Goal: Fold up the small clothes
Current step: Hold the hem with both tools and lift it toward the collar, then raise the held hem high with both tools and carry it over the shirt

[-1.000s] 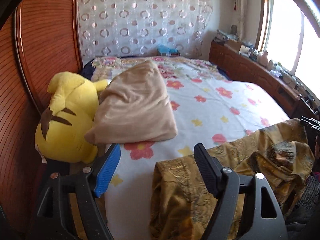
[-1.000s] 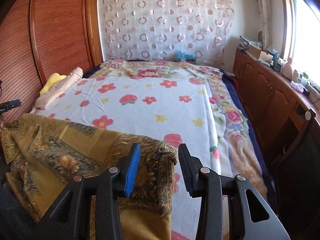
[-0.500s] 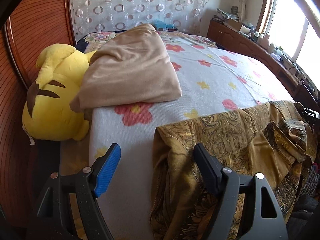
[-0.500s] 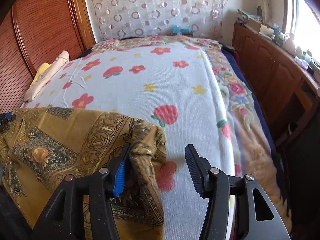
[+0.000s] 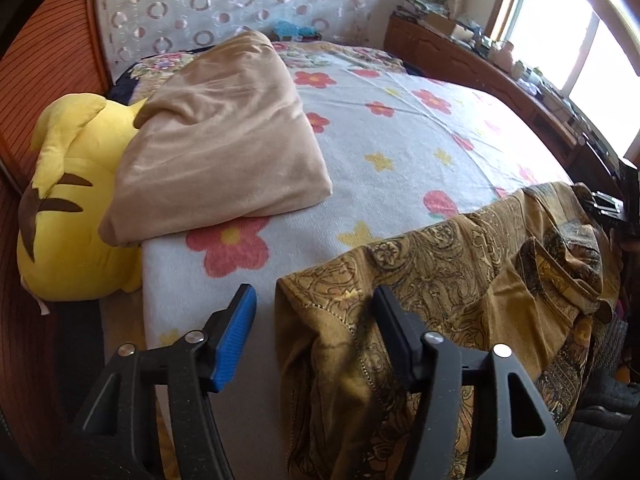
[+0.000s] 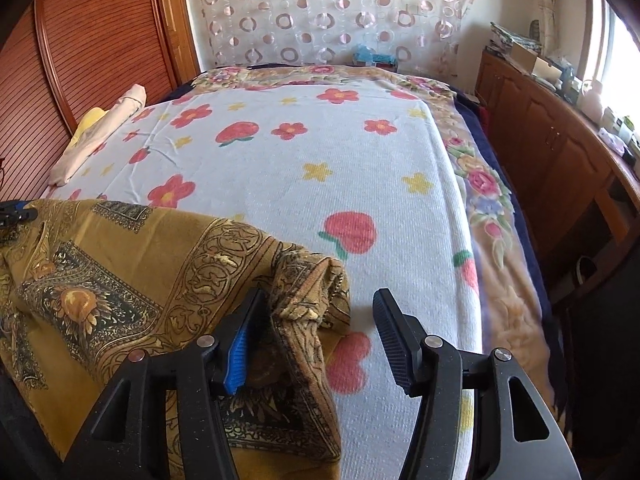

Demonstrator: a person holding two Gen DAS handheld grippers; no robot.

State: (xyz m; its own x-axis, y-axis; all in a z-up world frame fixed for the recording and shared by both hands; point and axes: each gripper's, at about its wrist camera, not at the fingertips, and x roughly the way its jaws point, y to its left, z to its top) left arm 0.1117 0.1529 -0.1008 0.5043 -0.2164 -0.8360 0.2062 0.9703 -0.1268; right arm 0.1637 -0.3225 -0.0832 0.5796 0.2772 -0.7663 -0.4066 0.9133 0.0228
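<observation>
A mustard-gold patterned garment (image 5: 460, 288) lies across the near edge of the flowered bed, partly hanging over it. My left gripper (image 5: 316, 332) is open, with the garment's left corner between its fingers. In the right wrist view the same garment (image 6: 120, 264) fills the lower left. My right gripper (image 6: 316, 340) is open, with the garment's bunched right corner (image 6: 312, 296) against its blue left finger and bare sheet in front of the right finger.
A beige folded cloth (image 5: 224, 140) leans on a yellow plush toy (image 5: 68, 208) at the bed's left side, by the wooden headboard (image 6: 80, 60). A wooden cabinet (image 6: 560, 152) with clutter runs along the right under the window. The flowered sheet (image 6: 320, 160) stretches ahead.
Both grippers have come lower and closer to the garment's corners. The garment's corners now sit between the open fingers on each side; the jaws have widened slightly on the right.
</observation>
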